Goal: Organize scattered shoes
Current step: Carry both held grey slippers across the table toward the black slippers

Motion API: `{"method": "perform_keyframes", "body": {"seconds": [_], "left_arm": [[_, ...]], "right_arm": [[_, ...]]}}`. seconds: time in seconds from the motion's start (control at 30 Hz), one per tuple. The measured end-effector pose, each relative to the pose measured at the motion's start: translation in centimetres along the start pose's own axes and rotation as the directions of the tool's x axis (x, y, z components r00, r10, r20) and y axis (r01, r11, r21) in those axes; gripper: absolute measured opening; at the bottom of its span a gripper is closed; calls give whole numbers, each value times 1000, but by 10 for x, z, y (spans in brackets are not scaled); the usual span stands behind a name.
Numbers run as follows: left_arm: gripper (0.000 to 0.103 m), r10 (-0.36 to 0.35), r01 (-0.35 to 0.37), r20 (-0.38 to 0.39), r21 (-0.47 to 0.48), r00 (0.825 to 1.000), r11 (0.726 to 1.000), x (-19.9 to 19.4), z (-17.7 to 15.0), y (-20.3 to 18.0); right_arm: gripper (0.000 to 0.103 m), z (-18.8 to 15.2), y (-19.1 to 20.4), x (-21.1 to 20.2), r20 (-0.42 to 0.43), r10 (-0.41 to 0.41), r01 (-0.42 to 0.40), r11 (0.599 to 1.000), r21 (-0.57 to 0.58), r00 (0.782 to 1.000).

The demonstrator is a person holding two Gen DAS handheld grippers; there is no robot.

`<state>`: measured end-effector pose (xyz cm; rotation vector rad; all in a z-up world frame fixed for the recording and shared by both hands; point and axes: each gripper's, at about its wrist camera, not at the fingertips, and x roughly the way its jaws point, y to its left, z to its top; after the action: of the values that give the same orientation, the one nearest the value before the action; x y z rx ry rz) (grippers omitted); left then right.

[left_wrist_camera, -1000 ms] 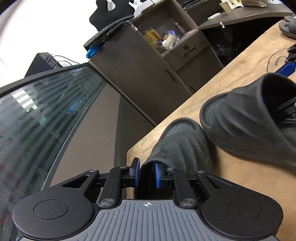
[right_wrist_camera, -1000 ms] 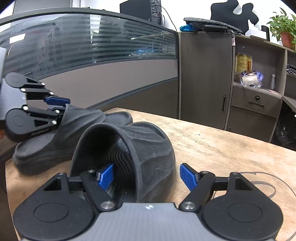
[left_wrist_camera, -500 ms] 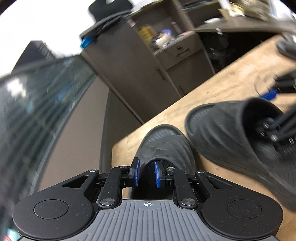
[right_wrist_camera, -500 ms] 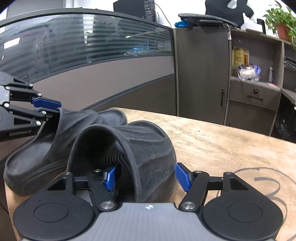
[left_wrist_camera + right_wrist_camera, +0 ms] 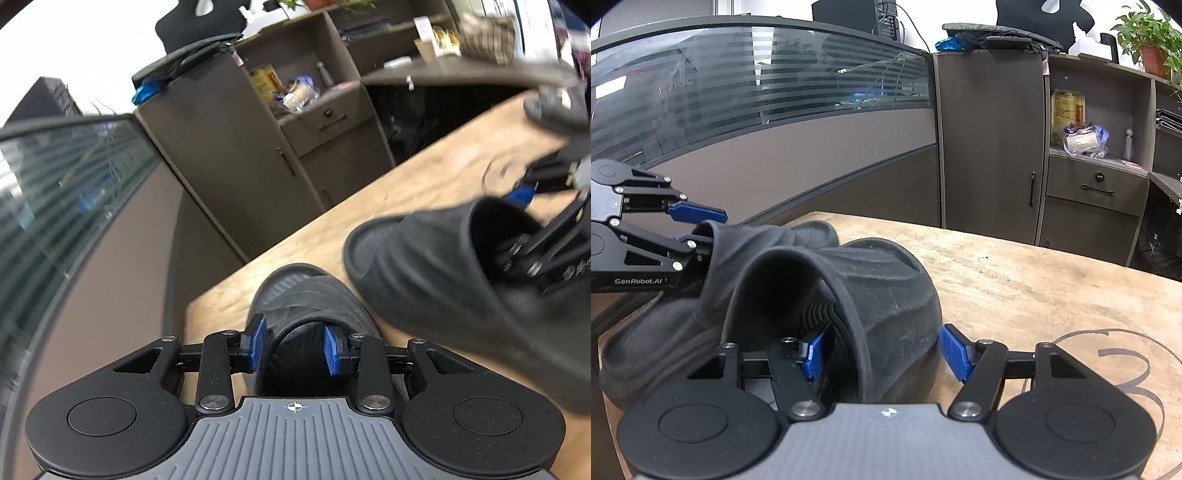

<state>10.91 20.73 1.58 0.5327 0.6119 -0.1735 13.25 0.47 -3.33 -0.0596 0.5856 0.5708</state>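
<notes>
I see the wooden table (image 5: 1052, 291) carrying two black slippers side by side near its corner; the right slipper (image 5: 882, 291) sits just beside the left slipper (image 5: 676, 332), their sides touching; my right claw (image 5: 882, 354) is spread wide, one pad inside the strap, one outside, gripping nothing; my left claw (image 5: 294, 345) stands partly open astride the left slipper's strap, pads off it.
</notes>
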Motion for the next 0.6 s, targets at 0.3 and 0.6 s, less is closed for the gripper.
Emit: {"method": "perform_keyframes", "body": {"seconds": [0.3,0.6], "left_arm": [[37,38,-36,32,-64,999,997,-6,-7,-6],[53,104,-103,43,-22,994,994,7,-14,-19]], "right_arm": [[67,6,6,6,-7,-29,29,999,-25,1000],[36,10,5,2,44,-58,61,996,-69,997]]}}
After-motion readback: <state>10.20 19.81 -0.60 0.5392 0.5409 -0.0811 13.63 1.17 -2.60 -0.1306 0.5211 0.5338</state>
